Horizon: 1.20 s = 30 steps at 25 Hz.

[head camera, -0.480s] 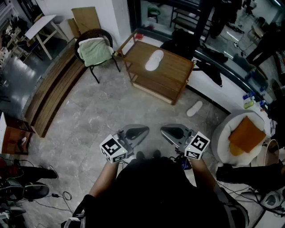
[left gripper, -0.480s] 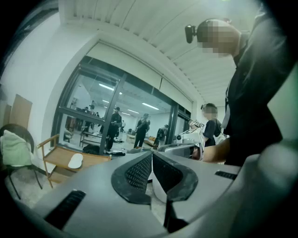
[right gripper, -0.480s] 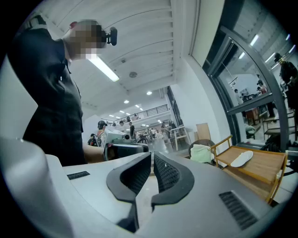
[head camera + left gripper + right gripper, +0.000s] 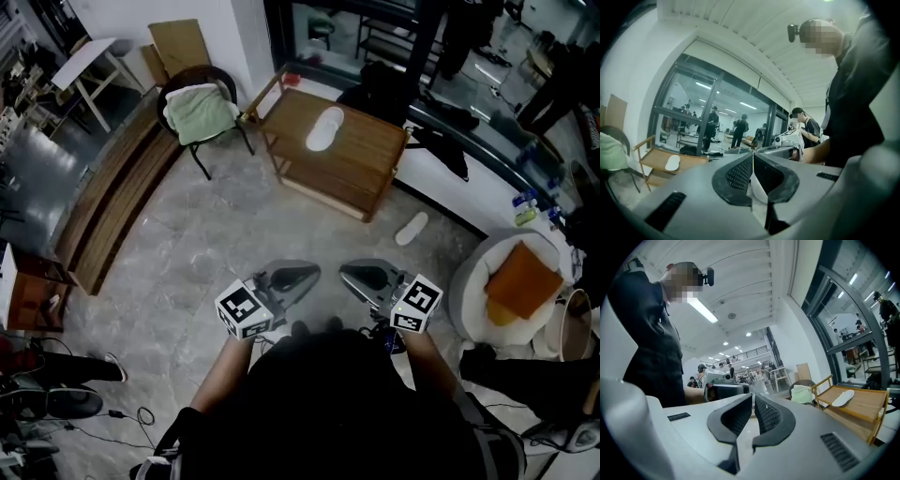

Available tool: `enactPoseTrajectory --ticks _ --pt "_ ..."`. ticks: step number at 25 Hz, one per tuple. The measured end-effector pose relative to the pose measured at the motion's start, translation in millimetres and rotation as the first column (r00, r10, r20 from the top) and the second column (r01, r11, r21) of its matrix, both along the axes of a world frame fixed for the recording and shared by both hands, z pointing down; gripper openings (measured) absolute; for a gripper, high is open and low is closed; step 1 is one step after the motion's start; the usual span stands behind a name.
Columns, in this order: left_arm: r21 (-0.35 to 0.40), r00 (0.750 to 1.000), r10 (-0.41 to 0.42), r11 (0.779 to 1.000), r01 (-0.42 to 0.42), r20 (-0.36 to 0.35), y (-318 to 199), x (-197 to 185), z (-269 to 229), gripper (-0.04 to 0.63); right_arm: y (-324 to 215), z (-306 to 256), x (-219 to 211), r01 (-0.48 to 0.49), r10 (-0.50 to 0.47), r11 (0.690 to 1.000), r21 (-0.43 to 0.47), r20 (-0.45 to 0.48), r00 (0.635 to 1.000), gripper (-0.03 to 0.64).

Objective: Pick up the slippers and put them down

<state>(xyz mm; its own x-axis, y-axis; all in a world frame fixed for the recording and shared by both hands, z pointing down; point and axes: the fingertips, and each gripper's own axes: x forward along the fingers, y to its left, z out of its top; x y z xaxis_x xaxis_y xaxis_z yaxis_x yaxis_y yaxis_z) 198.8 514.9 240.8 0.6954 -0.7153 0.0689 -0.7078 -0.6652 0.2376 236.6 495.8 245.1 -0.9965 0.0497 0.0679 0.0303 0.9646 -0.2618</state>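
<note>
One white slipper [image 4: 324, 127] lies on top of the low wooden table [image 4: 361, 159], far ahead of me; it also shows in the left gripper view as the slipper [image 4: 672, 162] and in the right gripper view as the slipper [image 4: 843, 398]. A second white slipper [image 4: 410, 228] lies on the floor to the right of the table, by the wall. My left gripper [image 4: 307, 273] and right gripper [image 4: 349, 273] are held level close to my body, tips pointing toward each other, well short of both slippers. Both have their jaws shut with nothing between them.
A dark chair with a green towel [image 4: 200, 110] stands left of the table. Wooden planks [image 4: 112, 202] run along the left wall. A round white seat with an orange cushion [image 4: 518, 281] is at the right. Cables [image 4: 122, 412] lie at the bottom left. People stand behind the glass wall.
</note>
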Motion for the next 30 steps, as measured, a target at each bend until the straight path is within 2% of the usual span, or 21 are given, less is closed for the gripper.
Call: enactPoseTrajectory --ticks 6,19,30 --pt "-0.003 1.000 -0.011 1.000 0.011 -0.001 6 -4 4 0.015 1 -6 -3 -0.026 0.026 1.000 0.001 0.035 0.999 0.029" --pt "-0.034 1.000 -0.019 0.999 0.019 -0.006 6 4 15 0.015 8 3 5 -0.004 0.004 1.000 0.020 0.006 1.000 0.029" --pt "-0.043 1.000 -0.027 0.999 0.027 0.002 -5 20 15 0.015 -3 5 24 -0.004 0.004 1.000 0.005 0.021 1.000 0.029"
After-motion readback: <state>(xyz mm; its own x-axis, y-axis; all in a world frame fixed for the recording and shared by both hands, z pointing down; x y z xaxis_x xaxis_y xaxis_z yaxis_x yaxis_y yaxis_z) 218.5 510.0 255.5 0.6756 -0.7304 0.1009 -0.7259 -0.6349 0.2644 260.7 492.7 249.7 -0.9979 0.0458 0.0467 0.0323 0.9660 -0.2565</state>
